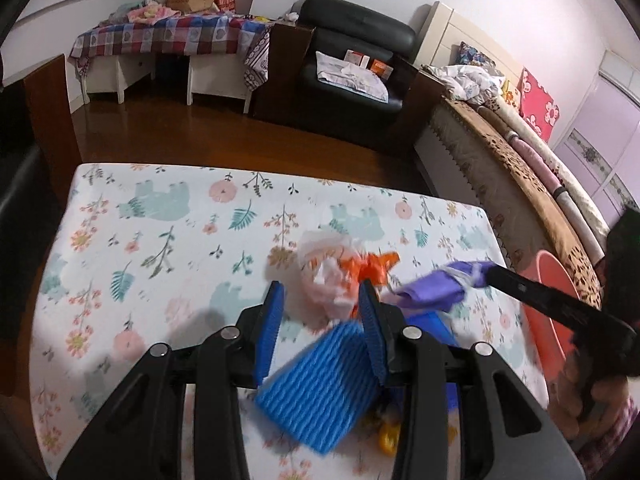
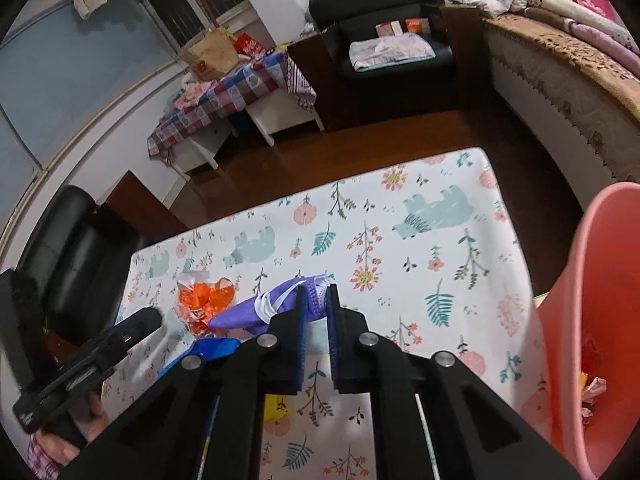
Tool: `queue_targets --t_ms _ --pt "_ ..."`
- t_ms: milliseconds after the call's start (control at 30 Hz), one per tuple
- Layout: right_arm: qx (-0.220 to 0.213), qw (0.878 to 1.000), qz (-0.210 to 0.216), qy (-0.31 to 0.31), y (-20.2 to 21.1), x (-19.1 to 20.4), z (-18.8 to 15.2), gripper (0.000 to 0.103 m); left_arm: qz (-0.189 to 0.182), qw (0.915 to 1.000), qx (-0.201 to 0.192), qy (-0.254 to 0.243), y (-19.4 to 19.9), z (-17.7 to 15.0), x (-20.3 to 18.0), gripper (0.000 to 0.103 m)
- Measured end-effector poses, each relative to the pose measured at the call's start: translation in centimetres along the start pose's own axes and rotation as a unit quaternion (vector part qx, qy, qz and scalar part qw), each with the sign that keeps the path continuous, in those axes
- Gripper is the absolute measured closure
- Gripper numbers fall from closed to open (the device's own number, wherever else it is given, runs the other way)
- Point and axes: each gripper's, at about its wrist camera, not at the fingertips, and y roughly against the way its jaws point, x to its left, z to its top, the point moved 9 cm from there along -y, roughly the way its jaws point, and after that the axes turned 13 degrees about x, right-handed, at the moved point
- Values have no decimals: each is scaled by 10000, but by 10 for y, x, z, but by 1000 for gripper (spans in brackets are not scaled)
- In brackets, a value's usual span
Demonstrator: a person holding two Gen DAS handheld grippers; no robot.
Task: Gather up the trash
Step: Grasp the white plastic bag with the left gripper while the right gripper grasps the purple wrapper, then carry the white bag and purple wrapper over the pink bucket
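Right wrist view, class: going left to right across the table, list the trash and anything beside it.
left gripper → orange wrapper → purple bag held by right gripper → pink bin.

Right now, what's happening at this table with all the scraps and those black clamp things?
A person is clearing trash off a flowery table with a hand-held gripper in each hand. The right hand-held gripper has pinched shut on a purple bag. The left hand-held gripper is open above a blue foam sheet and holds nothing. A crumpled orange and white wrapper still lies on the table. A pink bin stands at the table's edge, with some scraps already inside.
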Motion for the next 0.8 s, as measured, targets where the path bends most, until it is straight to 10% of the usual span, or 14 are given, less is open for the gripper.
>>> queue_targets --t_ms 500,800 --pt "-254 9995 -206 6 33 -7 -11 95 -68 9997 -48 -250 -22 2 -18 76" --pt "-578 9979 -282 -16 72 -16 -18 95 12 9972 -635 -396 30 5 -39 77"
